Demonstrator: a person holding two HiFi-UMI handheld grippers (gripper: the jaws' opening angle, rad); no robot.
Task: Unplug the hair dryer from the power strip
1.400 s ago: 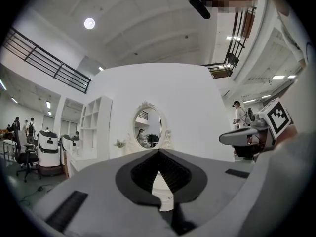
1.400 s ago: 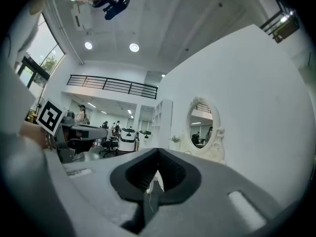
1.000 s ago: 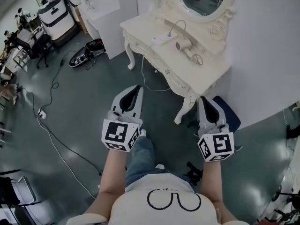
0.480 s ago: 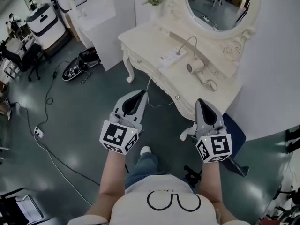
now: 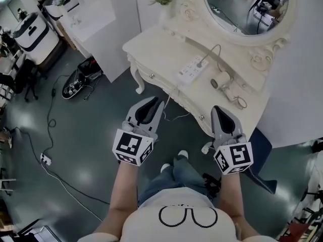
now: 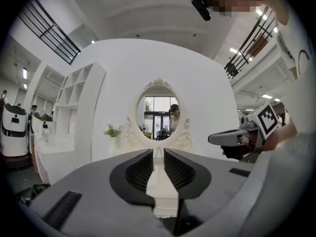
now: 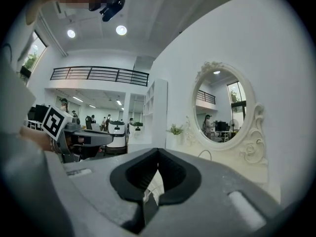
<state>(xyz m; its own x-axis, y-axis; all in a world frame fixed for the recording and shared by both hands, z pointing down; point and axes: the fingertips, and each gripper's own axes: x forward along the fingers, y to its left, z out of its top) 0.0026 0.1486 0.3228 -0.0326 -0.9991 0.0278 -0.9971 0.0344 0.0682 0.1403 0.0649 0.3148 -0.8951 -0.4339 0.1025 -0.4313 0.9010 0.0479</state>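
The hair dryer (image 5: 220, 82) lies on the tabletop (image 5: 149, 48) just right of the power strip (image 5: 191, 69), its cord arching into that strip. Short of the strip, the left gripper (image 5: 153, 104) is opening, empty. The right gripper (image 5: 221, 114) is pressed together, empty.

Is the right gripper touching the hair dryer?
Apart. The head view shows bare tabletop between the right gripper and the hair dryer.

The mirror (image 5: 245, 6) runs off the head view's top edge. Whether the hair dryer (image 5: 221, 80) is plugged into the power strip (image 5: 190, 69) is too small to tell.
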